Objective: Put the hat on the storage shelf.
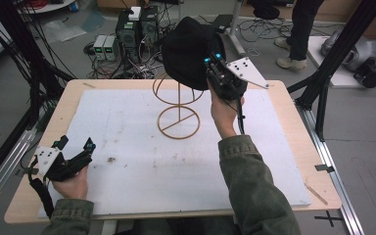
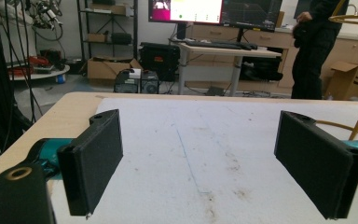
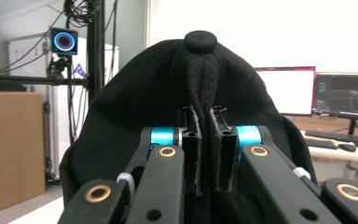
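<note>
Upper centre of the high view, the right gripper [image 1: 214,66] pinches a black cap [image 1: 188,51] above the stand [image 1: 178,110]. Lower left, the left gripper [image 1: 74,147] rests spread wide over the bench [image 1: 127,147].

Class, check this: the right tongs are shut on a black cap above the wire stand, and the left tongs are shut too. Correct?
One error: the left tongs are open, jaws wide apart in the left gripper view. The right tongs do pinch the cap above the stand.
</note>
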A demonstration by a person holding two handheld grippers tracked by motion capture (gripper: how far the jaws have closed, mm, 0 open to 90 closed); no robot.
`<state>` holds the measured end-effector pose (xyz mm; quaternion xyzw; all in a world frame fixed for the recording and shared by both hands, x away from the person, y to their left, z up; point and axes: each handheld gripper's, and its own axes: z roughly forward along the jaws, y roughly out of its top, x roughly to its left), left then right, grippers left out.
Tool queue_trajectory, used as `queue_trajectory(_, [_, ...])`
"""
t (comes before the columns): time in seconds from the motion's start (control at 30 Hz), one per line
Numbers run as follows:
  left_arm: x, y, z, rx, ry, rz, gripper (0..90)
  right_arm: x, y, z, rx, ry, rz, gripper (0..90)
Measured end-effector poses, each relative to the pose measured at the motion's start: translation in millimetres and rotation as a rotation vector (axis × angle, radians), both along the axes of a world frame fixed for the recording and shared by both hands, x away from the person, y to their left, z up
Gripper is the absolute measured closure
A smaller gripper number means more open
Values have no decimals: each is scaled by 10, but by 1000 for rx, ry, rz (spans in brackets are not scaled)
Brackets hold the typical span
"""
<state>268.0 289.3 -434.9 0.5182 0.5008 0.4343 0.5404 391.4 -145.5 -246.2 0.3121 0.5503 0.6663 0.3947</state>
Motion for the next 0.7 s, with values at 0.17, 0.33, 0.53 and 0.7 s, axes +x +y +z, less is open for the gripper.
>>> queue_trajectory(0.17, [3,9,-3,-1,2,2,154,16,83,-1,-10,1,15,856])
queue_trajectory(0.33, [4,12,-3,-5,4,0,154,43,162,-34,-27,20,31,856])
queue_trajectory(0.53, [8,16,-5,-8,1,2,155,65,223,-93,-40,32,46,856])
queue_trajectory(0.7, [10,20,-7,-10,1,2,155,98,252,-199,-50,61,50,856])
